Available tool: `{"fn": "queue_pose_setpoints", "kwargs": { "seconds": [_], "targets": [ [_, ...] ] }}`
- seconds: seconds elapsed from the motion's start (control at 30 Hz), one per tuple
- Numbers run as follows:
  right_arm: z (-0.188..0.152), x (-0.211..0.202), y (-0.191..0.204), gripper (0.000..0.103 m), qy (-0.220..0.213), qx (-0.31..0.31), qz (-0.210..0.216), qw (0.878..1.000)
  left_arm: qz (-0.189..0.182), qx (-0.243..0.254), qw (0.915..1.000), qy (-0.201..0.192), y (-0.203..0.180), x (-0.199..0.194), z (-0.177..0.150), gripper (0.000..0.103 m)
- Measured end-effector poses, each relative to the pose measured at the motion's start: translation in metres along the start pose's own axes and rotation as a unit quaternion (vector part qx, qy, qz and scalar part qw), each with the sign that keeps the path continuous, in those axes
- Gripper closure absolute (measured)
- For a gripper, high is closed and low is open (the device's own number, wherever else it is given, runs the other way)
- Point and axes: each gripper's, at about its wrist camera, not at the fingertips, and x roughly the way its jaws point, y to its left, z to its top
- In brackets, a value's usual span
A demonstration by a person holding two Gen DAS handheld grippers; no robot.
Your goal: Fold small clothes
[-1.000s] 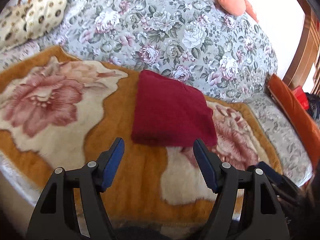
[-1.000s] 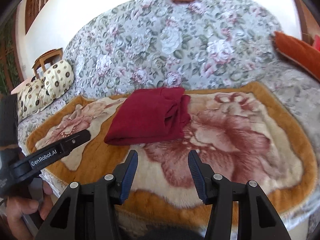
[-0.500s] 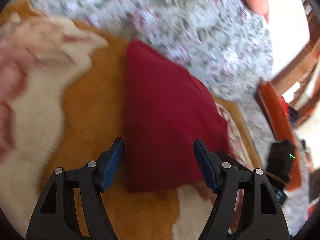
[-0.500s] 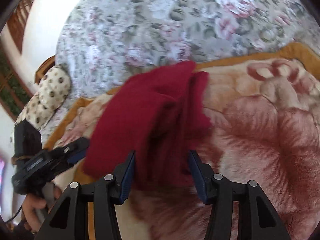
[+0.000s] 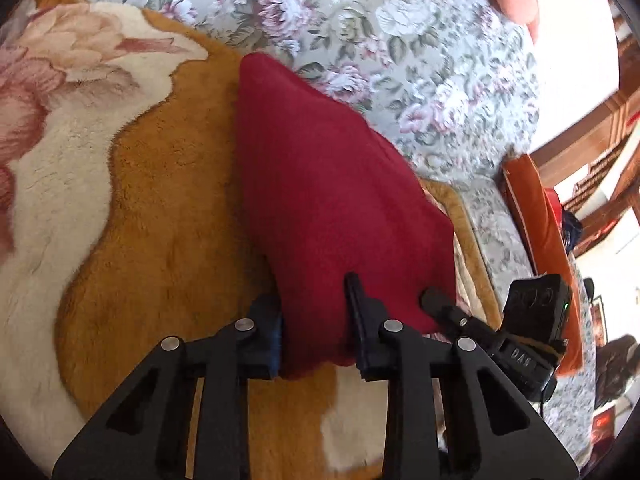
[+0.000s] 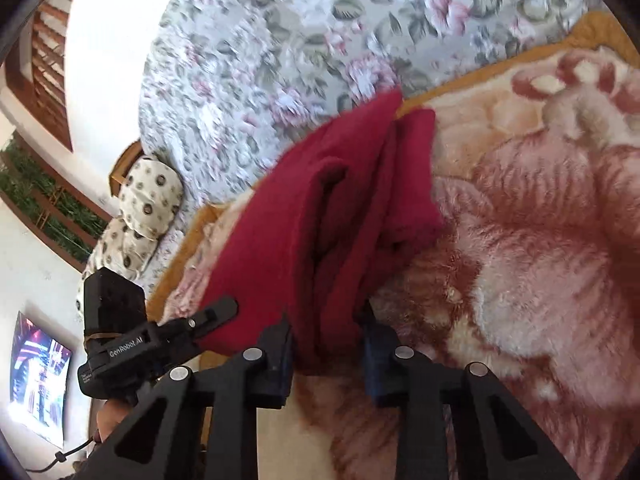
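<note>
A folded dark red garment (image 5: pixel 328 184) lies on an orange and cream floral blanket (image 5: pixel 160 248). My left gripper (image 5: pixel 316 328) has closed on the garment's near edge, with red cloth bunched between its fingers. My right gripper (image 6: pixel 328 340) has closed on the near edge at the garment's other end (image 6: pixel 320 232), where loose folds show. Each gripper shows in the other's view, the right one at the garment's right corner (image 5: pixel 480 328) and the left one at its left corner (image 6: pixel 160 340).
A grey floral quilt (image 5: pixel 400 40) is heaped behind the blanket. An orange cushion (image 5: pixel 540 248) lies at the right edge of the bed and a spotted pillow (image 6: pixel 140 216) at the left. A lit screen (image 6: pixel 36 380) hangs on the wall at the left.
Both grippers moved forward from open and clear of the garment to its near edge, and both closed on the cloth.
</note>
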Motion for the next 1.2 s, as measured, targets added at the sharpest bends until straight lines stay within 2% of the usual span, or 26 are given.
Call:
{"fn": "queue_pose_setpoints", "kwargs": {
  "seconds": [0.07, 0.13, 0.17, 0.2, 0.27, 0.33, 0.37, 0.4, 0.43, 0.47, 0.53, 0.6, 0.63, 0.67, 0.73, 0.77, 0.87, 0.93, 1.03, 1.2],
  "targets": [
    [-0.007, -0.011, 0.004, 0.077, 0.005, 0.002, 0.003, 1.000, 0.003, 0.020, 0.9998, 0.004, -0.007, -0.004, -0.009, 0.075],
    [-0.013, -0.017, 0.002, 0.071, 0.019, 0.012, -0.020, 1.000, 0.035, 0.029, 0.9988, 0.019, -0.010, -0.002, -0.016, 0.065],
    [-0.017, -0.021, 0.000, 0.063, 0.019, 0.020, -0.033, 0.999, 0.053, 0.026, 0.9981, 0.021, -0.011, -0.002, -0.016, 0.051],
    [-0.021, -0.026, 0.000, 0.062, 0.015, 0.027, -0.039, 0.999, 0.072, 0.023, 0.9971, 0.012, -0.013, -0.007, -0.019, 0.039],
    [-0.038, -0.046, 0.009, 0.062, 0.001, 0.019, -0.050, 0.999, 0.093, 0.037, 0.9948, -0.019, -0.020, -0.022, -0.025, 0.030],
    [-0.055, -0.064, 0.030, 0.062, -0.012, -0.034, -0.077, 0.996, 0.110, 0.062, 0.9902, -0.060, -0.033, -0.041, -0.037, 0.020],
    [-0.063, -0.068, 0.039, 0.062, -0.015, -0.063, -0.091, 0.994, 0.122, 0.079, 0.9864, -0.078, -0.041, -0.048, -0.044, 0.011],
    [-0.072, -0.073, 0.050, 0.062, -0.018, -0.096, -0.110, 0.989, 0.146, 0.108, 0.9794, -0.089, -0.054, -0.055, -0.055, 0.000],
    [-0.084, -0.077, 0.064, 0.062, -0.023, -0.135, -0.138, 0.981, 0.164, 0.124, 0.9743, -0.092, -0.061, -0.054, -0.059, 0.000],
    [-0.090, -0.080, 0.071, 0.062, -0.031, -0.158, -0.158, 0.974, 0.198, 0.149, 0.9640, -0.096, -0.073, -0.054, -0.069, 0.000],
    [-0.099, -0.087, 0.085, 0.062, -0.058, -0.193, -0.214, 0.956, 0.243, 0.173, 0.9478, -0.114, -0.086, -0.054, -0.079, 0.000],
    [-0.104, -0.091, 0.092, 0.062, -0.080, -0.207, -0.235, 0.946, 0.296, 0.183, 0.9278, -0.134, -0.098, -0.054, -0.086, 0.000],
    [-0.107, -0.094, 0.096, 0.062, -0.090, -0.215, -0.245, 0.941, 0.307, 0.185, 0.9229, -0.140, -0.100, -0.055, -0.089, 0.000],
    [-0.107, -0.094, 0.097, 0.062, -0.094, -0.219, -0.252, 0.938, 0.304, 0.185, 0.9234, -0.143, -0.101, -0.055, -0.090, 0.000],
    [-0.109, -0.097, 0.100, 0.062, -0.107, -0.224, -0.266, 0.932, 0.268, 0.173, 0.9382, -0.134, -0.098, -0.055, -0.093, 0.000],
    [-0.110, -0.099, 0.101, 0.062, -0.111, -0.227, -0.268, 0.930, 0.243, 0.156, 0.9496, -0.123, -0.090, -0.053, -0.094, 0.000],
    [-0.112, -0.102, 0.105, 0.062, -0.116, -0.237, -0.270, 0.926, 0.202, 0.127, 0.9656, -0.104, -0.079, -0.049, -0.098, 0.000],
    [-0.112, -0.101, 0.104, 0.062, -0.114, -0.241, -0.269, 0.925, 0.200, 0.125, 0.9670, -0.098, -0.082, -0.047, -0.098, 0.000],
    [-0.111, -0.095, 0.107, 0.062, -0.104, -0.246, -0.267, 0.926, 0.226, 0.132, 0.9609, -0.091, -0.087, -0.042, -0.102, 0.000],
    [-0.112, -0.093, 0.107, 0.062, -0.097, -0.248, -0.267, 0.926, 0.237, 0.147, 0.9569, -0.082, -0.092, -0.035, -0.106, 0.000]
  ]
}}
